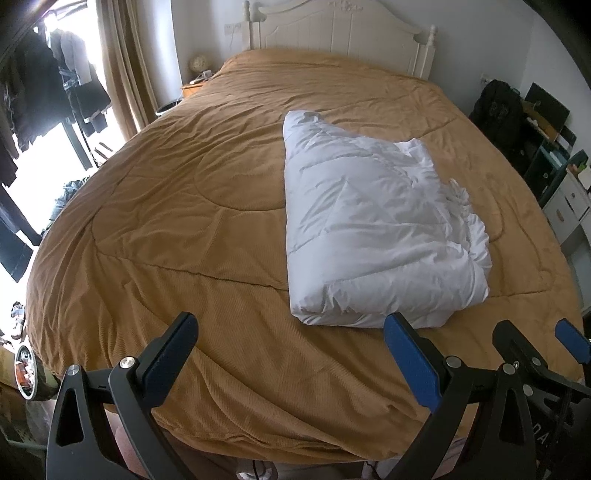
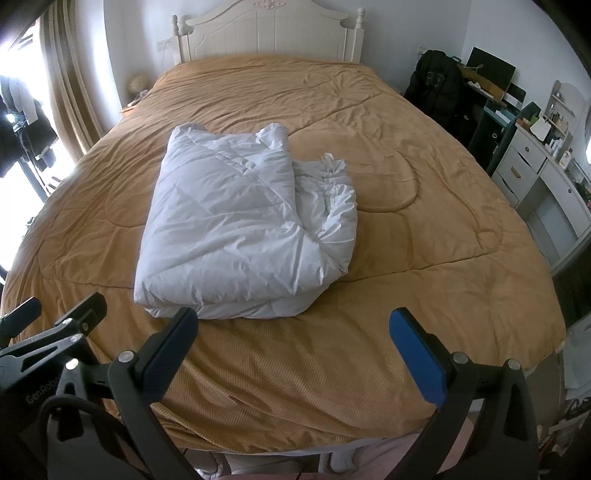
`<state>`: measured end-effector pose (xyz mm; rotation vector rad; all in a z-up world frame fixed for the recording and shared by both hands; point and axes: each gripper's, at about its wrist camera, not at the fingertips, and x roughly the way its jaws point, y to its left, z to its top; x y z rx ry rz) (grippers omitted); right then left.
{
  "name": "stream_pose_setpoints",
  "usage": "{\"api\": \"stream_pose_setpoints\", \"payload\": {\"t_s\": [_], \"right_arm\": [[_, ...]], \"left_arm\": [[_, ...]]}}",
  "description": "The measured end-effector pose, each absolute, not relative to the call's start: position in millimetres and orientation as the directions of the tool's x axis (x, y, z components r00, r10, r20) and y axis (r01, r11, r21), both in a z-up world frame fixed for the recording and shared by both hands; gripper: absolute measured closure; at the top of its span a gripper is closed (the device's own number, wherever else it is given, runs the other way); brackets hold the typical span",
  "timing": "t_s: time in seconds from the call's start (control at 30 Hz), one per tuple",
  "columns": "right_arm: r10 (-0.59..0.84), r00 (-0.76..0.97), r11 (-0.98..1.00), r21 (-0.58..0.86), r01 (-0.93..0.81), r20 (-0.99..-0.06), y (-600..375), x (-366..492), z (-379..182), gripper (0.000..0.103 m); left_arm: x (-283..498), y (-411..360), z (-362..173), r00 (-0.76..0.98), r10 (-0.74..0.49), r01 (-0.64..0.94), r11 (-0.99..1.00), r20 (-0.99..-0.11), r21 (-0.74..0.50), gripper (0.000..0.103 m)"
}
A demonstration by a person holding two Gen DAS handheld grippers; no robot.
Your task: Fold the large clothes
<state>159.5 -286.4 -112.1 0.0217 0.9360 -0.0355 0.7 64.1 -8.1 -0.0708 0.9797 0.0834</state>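
A white quilted duvet (image 1: 373,236) lies folded into a thick bundle on the bed, its loose bunched edges on the right side; it also shows in the right wrist view (image 2: 236,229). My left gripper (image 1: 291,328) is open and empty, held above the foot of the bed just short of the bundle's near edge. My right gripper (image 2: 295,325) is open and empty, at the same distance, to the right of the left one. The right gripper's fingers (image 1: 572,339) show at the right edge of the left wrist view. The left gripper's fingers (image 2: 85,310) show at the left of the right wrist view.
The bed carries a mustard-brown cover (image 1: 184,221) and a white headboard (image 2: 266,29). Curtains, a bright window and hanging dark clothes (image 1: 55,92) stand left. A black bag (image 2: 439,85), a desk and white drawers (image 2: 532,166) stand right. A nightstand (image 1: 195,83) is at the far left.
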Motion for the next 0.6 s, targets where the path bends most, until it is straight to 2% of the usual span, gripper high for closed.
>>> {"api": "stream_pose_setpoints", "payload": {"t_s": [0.6], "right_arm": [[-0.021,0.591,0.999,0.006,0.044,-0.807,-286.9,157.5,-111.3,0.000]], "left_arm": [[-1.2,62.4,-5.0,0.558,0.039,-0.104,0.994,-0.829,-0.024,0.002]]}}
